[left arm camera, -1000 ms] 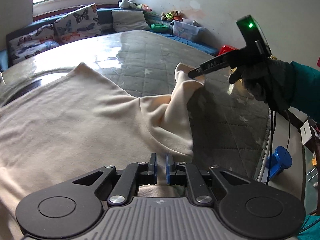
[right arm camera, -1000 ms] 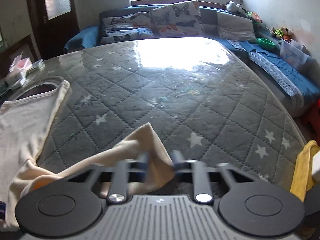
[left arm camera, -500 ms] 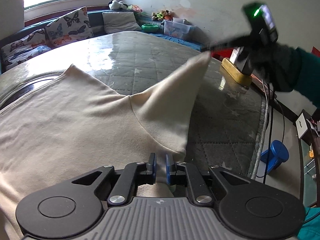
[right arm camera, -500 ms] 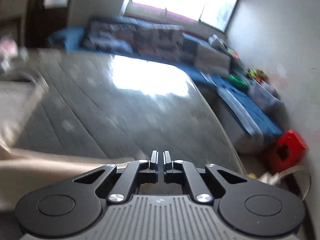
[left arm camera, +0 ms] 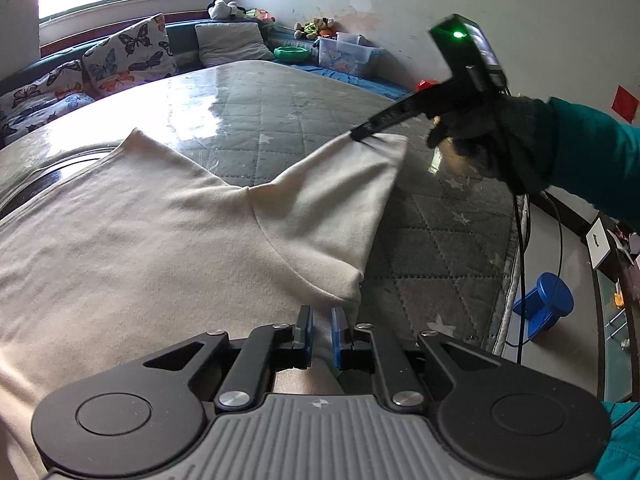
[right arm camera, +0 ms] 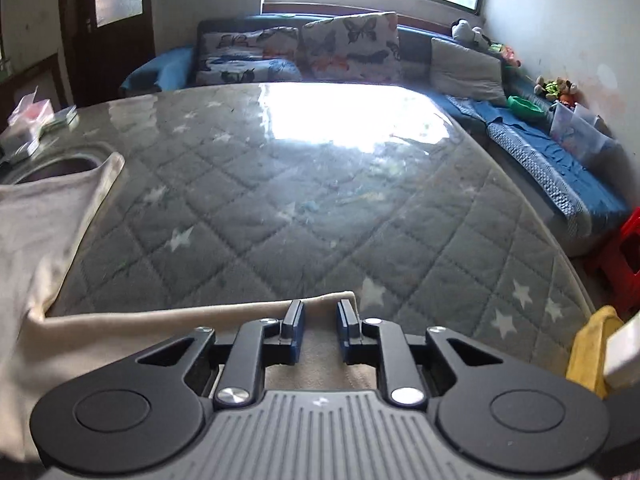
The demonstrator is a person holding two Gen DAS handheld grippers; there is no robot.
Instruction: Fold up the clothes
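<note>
Since half a second ago my right gripper has dropped from the upper right of the left wrist view toward centre right, and the cream cotton sleeve it pulls now stretches flatter and tauter. Its own camera has steadied too — the earlier blur is gone, and the fingers stand a little wider apart around the sleeve's hemmed edge, cloth lying between them. I can't tell whether they truly press it.

My left gripper sits at lower centre, blue pads nearly together with the soft cream knit garment pinched between them near the shoulder seam.

That garment lies spread over the left half of the grey quilted mattress, whose diamond stitching and white stars shine under a glossy plastic cover.

At the upper right of the left wrist view, a clear plastic storage box holds something colourful I can't make out, beside a green round bowl — contents unseen.
</note>
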